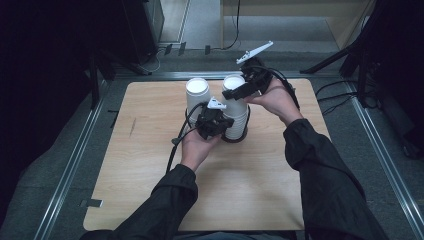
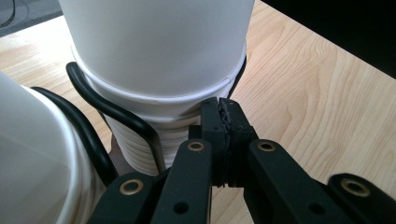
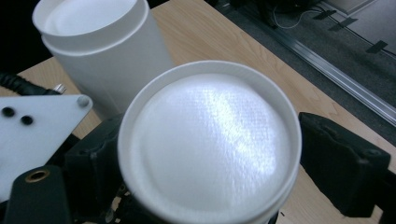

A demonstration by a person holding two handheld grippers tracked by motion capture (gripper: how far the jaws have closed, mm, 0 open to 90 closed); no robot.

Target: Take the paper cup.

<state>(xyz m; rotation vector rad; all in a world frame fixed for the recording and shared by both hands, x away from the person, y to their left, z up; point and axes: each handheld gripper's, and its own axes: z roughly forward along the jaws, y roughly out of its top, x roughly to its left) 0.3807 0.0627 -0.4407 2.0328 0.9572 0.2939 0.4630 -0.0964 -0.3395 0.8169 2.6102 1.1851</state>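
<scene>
My left tool [image 1: 216, 121] is clamped shut beside the stacked white paper cups [image 1: 235, 107]; right tool [image 1: 244, 89] gapes wide around their top, gripping nothing.

We hold our left gripper [image 1: 218, 123] low and level at mid-table, its jaws pressed together, palm turned up. Our right gripper [image 1: 239, 90] sits higher, angled leftward, jaws spread wide. Both dark-sleeved forearms reach forward.

Two stacks of white paper cups, nested upside down with flat bottoms up, are seen upright in a black wire holder [image 2: 116, 114] just past the table's centre. The right stack [image 1: 235, 107] is set at 3 o'clock of the left stack [image 1: 196, 97], close beside it.
</scene>
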